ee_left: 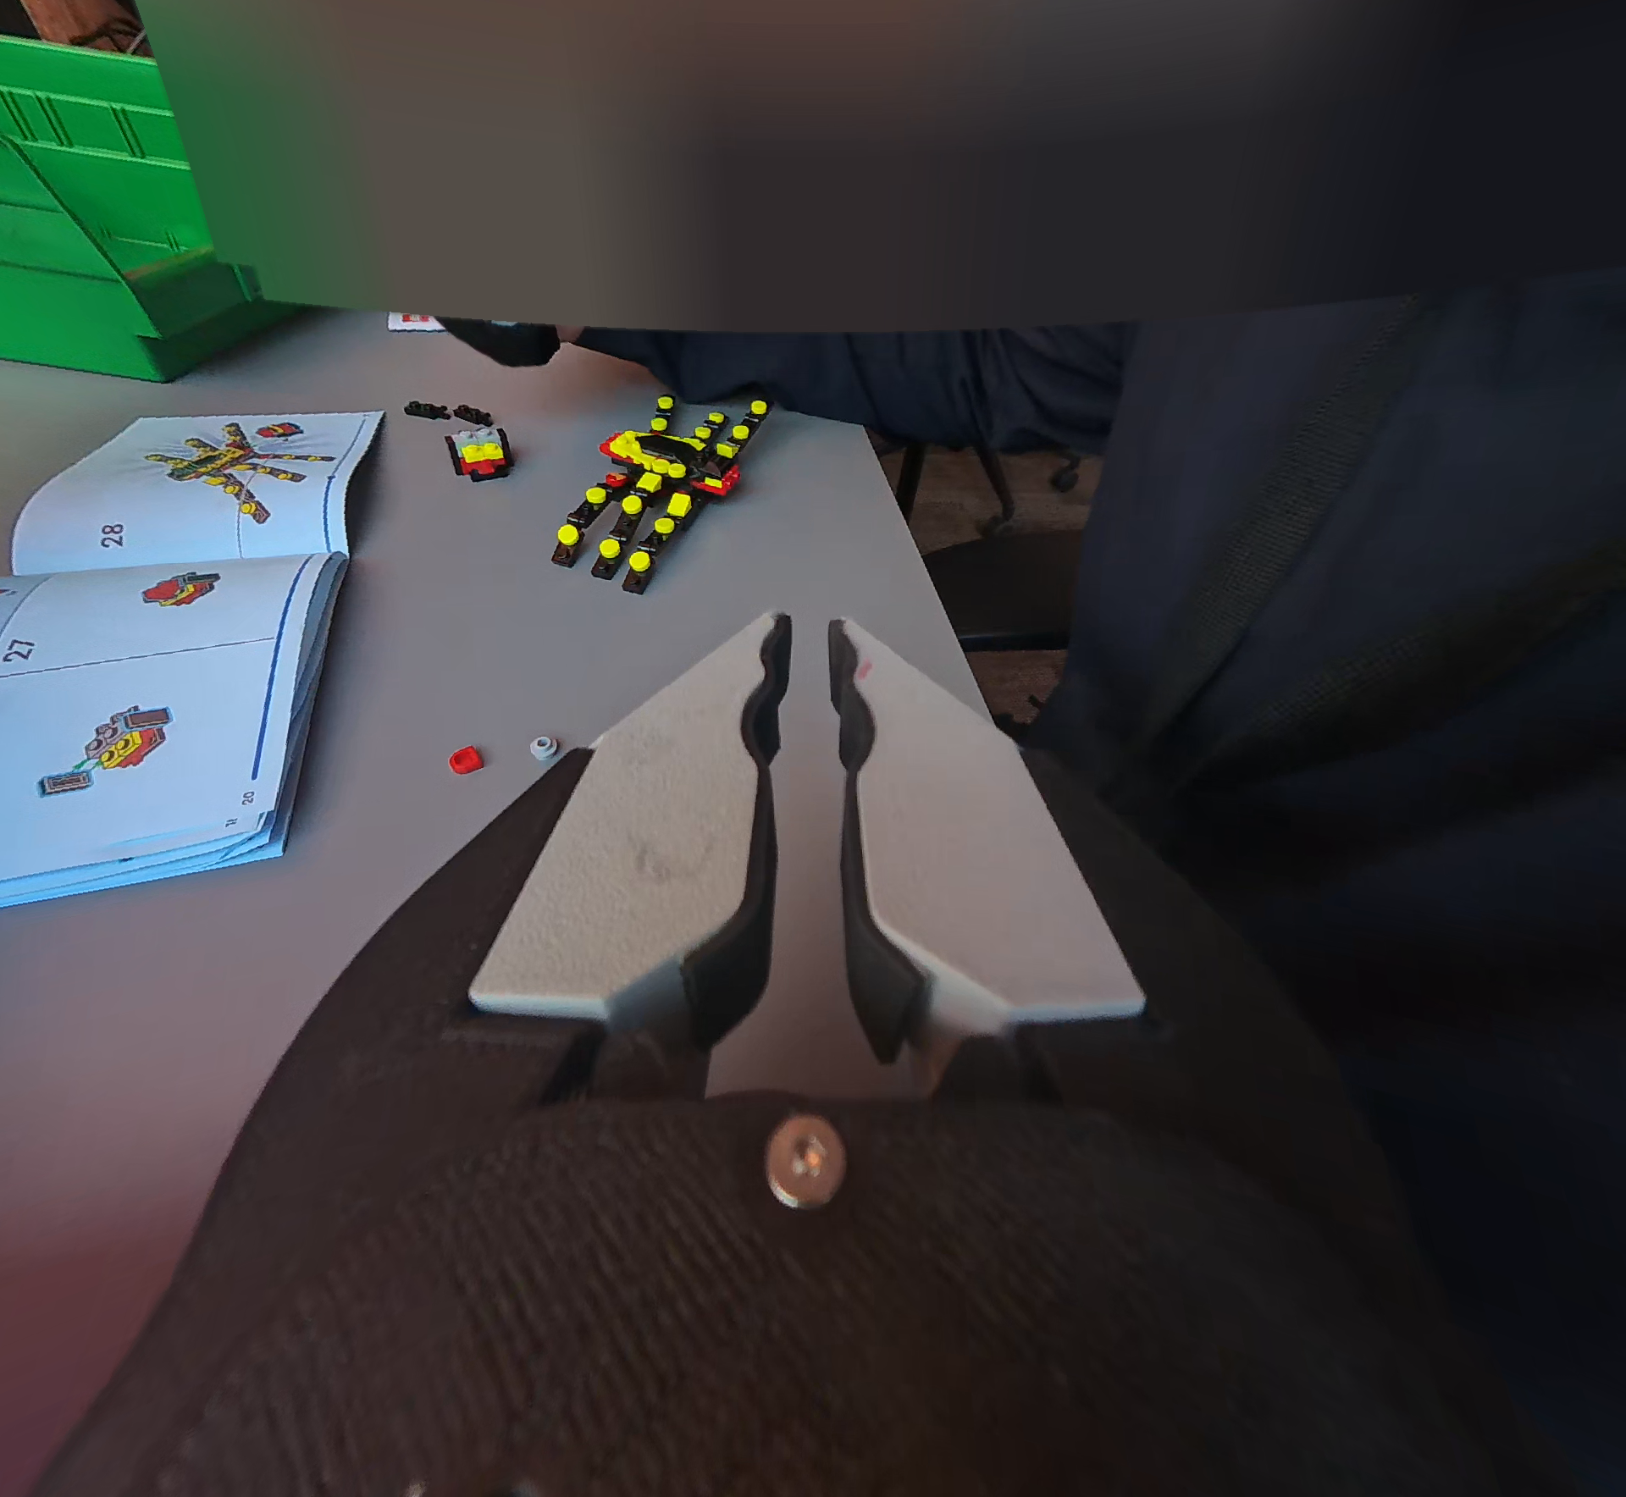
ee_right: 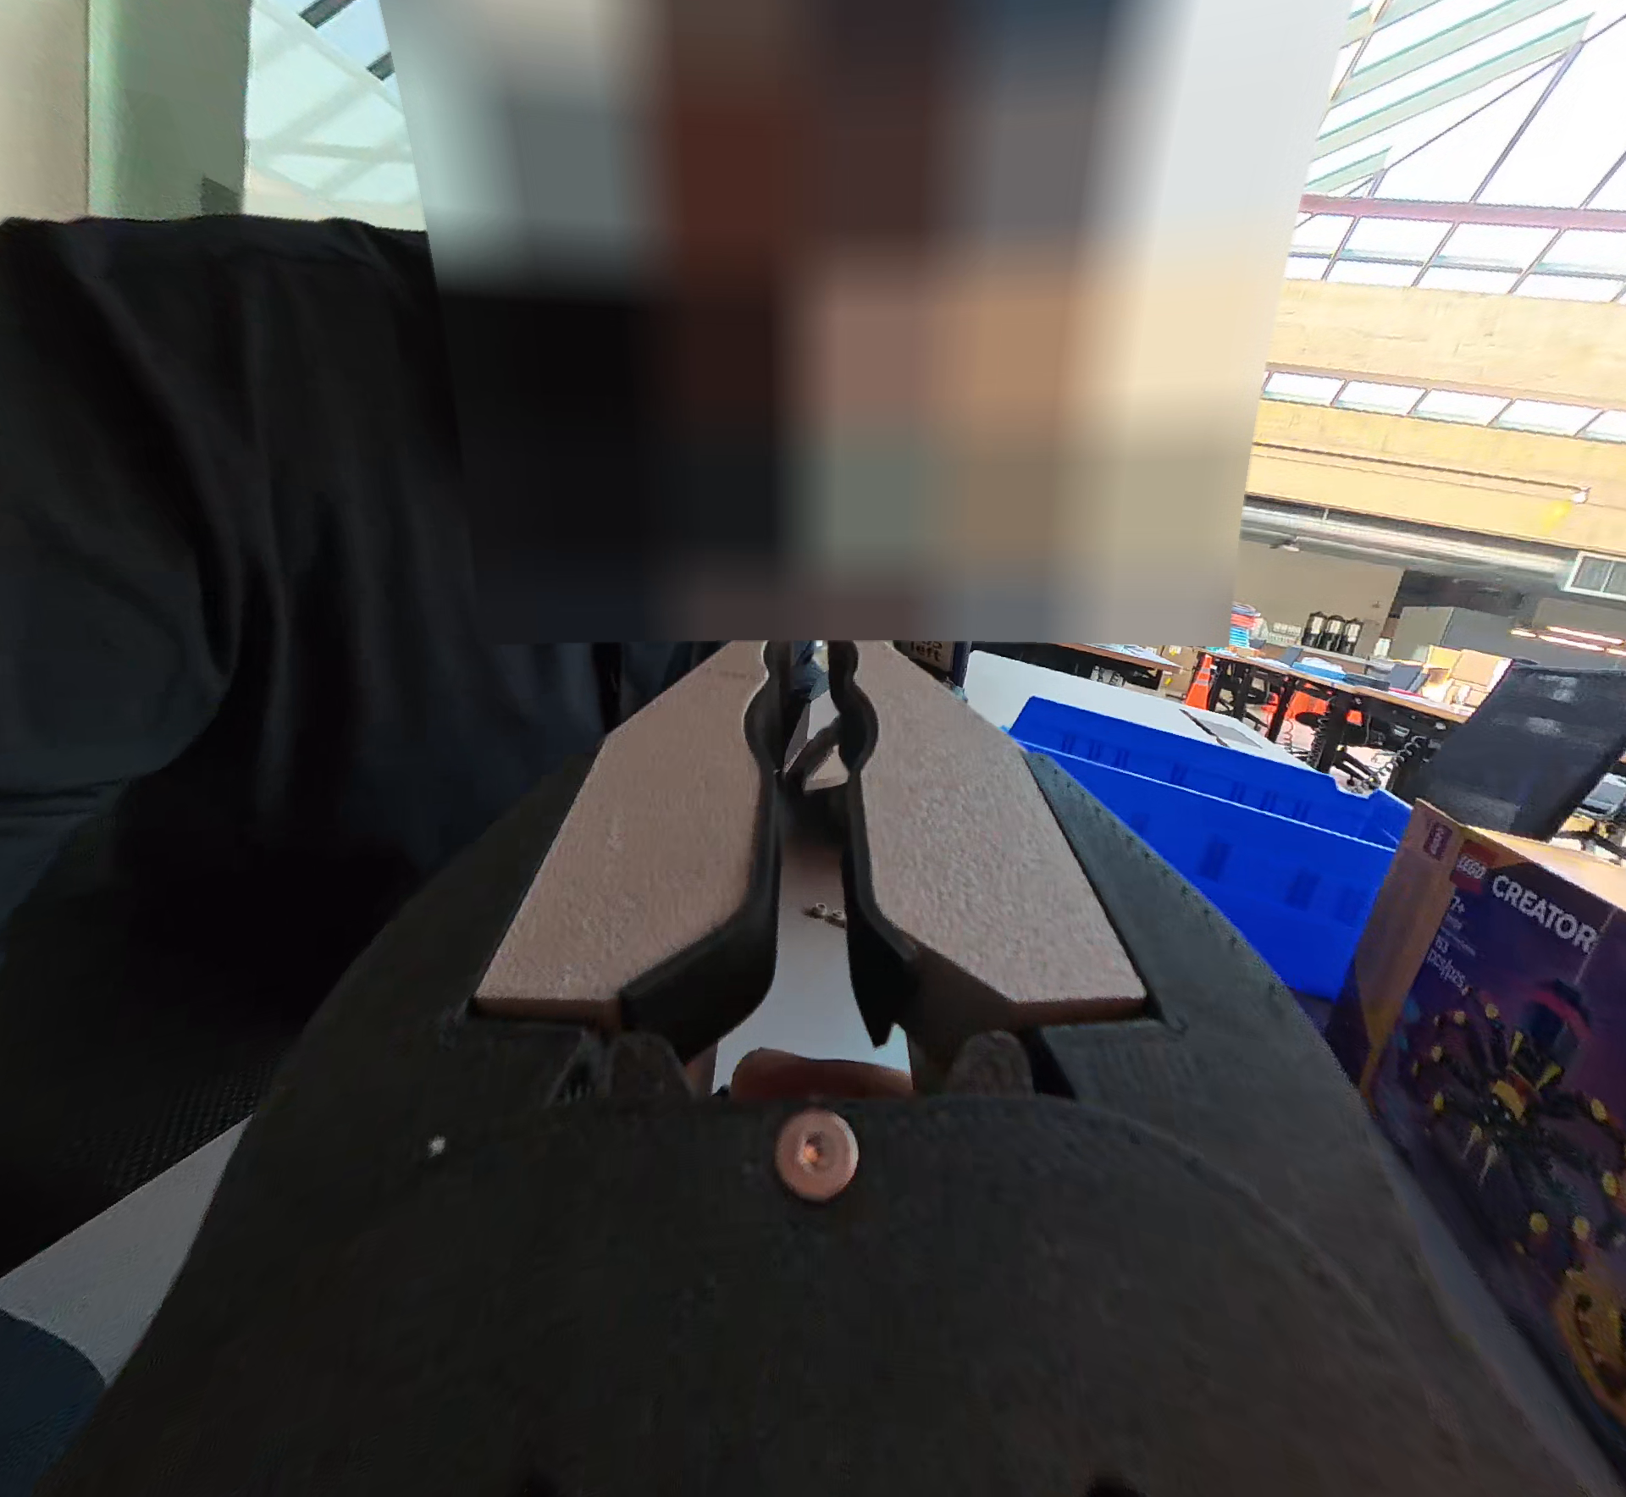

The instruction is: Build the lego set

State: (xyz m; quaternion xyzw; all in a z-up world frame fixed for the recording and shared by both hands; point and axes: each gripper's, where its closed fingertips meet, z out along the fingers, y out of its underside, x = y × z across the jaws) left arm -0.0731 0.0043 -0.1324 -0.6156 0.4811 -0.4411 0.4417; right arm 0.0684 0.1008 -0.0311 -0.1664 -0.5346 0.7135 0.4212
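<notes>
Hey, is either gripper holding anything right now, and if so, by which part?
Nothing is held. The left gripper has its jaws slightly apart and empty above the table; the right gripper likewise shows an empty gap.

Green bin (ee_left: 88,223): far left corner of the grey table (ee_left: 422,663).
Blue bin (ee_right: 1232,821): behind the table's right side.
Black chair (ee_right: 1531,742): beyond the blue bin.

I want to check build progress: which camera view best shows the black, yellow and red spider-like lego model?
The left wrist view: the black, yellow and red spider-like lego model lies unobstructed on the grey table. The right wrist view does not show it.
</notes>
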